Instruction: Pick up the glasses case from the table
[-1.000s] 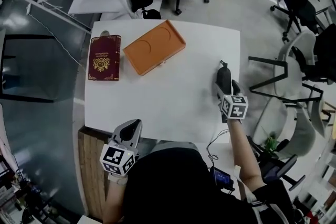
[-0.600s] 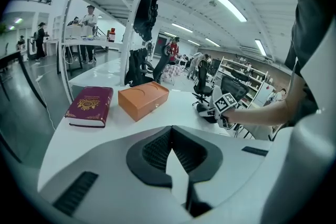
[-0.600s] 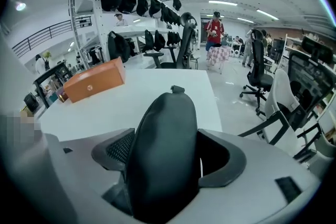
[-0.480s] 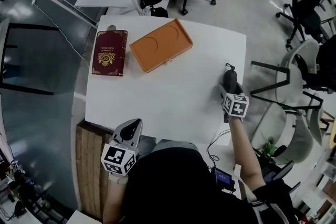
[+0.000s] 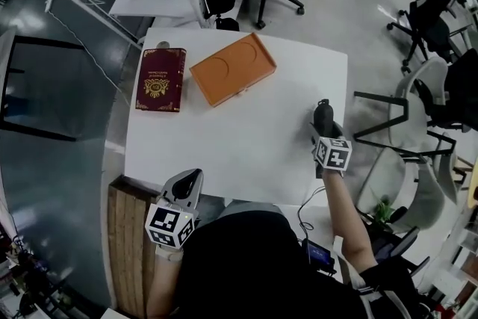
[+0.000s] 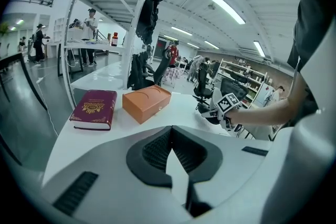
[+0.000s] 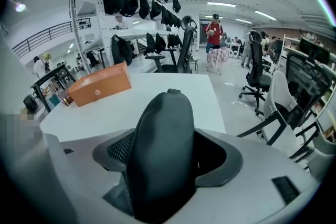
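The glasses case [image 5: 322,116] is a black, rounded soft case over the right side of the white table [image 5: 239,146]. My right gripper [image 5: 323,129] is shut on it. In the right gripper view the glasses case [image 7: 163,144] fills the space between the jaws and points out over the table. I cannot tell if it touches the tabletop. My left gripper [image 5: 190,180] hangs at the table's near edge, shut with nothing in it. In the left gripper view the left gripper [image 6: 171,132] has its pads meeting at the tips.
An orange box [image 5: 232,69] lies at the back middle of the table, with a dark red book [image 5: 160,80] to its left. Office chairs [image 5: 437,86] stand to the right and behind. A wooden surface [image 5: 125,235] sits under the left gripper.
The head view has shifted slightly. The right gripper still holds the case at the same spot over the table, and the left gripper has not moved.
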{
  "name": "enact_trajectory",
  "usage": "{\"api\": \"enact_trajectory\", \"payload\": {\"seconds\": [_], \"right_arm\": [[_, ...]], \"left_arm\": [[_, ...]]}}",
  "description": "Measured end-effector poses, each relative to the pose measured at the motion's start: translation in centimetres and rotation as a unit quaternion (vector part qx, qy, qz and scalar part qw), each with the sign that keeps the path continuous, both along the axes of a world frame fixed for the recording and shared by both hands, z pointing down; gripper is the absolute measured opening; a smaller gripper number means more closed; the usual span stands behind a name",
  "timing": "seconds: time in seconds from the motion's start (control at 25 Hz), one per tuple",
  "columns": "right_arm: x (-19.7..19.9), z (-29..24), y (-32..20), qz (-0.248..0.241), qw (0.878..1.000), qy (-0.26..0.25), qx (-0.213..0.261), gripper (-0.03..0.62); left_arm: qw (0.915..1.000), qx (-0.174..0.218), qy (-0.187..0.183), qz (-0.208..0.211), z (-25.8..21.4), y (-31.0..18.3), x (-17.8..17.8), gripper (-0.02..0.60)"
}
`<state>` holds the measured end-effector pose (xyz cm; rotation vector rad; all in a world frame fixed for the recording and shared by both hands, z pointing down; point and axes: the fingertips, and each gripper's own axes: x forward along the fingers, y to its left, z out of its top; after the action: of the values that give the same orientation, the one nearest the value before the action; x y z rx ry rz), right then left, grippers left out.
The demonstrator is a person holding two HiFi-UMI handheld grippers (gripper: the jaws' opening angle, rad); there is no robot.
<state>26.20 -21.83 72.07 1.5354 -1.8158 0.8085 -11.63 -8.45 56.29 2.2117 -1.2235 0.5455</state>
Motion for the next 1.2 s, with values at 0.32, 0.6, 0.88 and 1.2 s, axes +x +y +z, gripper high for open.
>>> {"api": "enact_trajectory", "payload": {"seconds": [0.32, 0.6, 0.88, 1.2], "right_arm": [[-4.7, -5.7, 1.6, -0.02, 0.998, -0.042, 0.037, 0.367], [-7.8, -12.7, 3.6, -0.025, 0.993, -0.074, 0.085, 0.367], [-11.1, -18.7, 5.7, -0.035, 0.987, -0.093, 0.126, 0.367], [-14.3, -24.0, 8.5, -0.033, 0.979, -0.097, 0.179, 0.367]], "left_arm": [[0.9987, 0.018, 0.023, 0.041, -0.8, -1.6, -0.1, 0.018], [0.9936, 0.052, 0.047, 0.089, -3.3, -4.3, 1.1, 0.018], [0.9844, 0.082, 0.064, 0.142, -5.3, -6.6, 2.3, 0.018], [0.9705, 0.109, 0.082, 0.199, -7.6, -8.5, 3.6, 0.018]]}}
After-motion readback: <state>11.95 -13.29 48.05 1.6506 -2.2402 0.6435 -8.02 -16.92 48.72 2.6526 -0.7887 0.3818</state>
